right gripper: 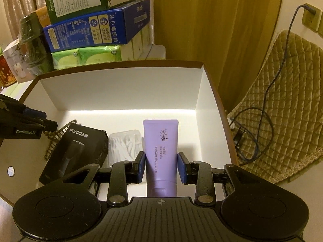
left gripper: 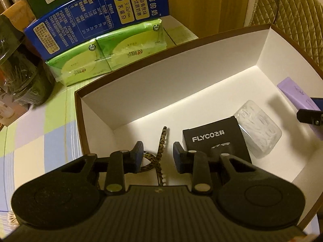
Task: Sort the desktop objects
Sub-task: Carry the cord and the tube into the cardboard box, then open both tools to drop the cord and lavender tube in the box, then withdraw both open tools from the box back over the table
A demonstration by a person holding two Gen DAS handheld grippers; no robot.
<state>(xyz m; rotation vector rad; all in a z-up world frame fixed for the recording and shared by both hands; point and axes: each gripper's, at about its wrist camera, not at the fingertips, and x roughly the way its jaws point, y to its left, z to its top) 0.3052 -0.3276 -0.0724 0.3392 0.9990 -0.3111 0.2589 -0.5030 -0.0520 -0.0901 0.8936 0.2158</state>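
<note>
My left gripper (left gripper: 158, 155) hung over the left part of the white box (right gripper: 121, 88), jaws spread, gripping nothing, with one leopard-print hair clip (left gripper: 159, 151) lying on the floor beneath them. Beside it to the right I counted one black carton (right gripper: 76, 153), then one clear case of floss picks (right gripper: 123, 145). My right gripper (right gripper: 161, 167) pointed into the box with one purple tube (right gripper: 160, 141) between its fingers; whether the pads pressed it I couldn't tell.
</note>
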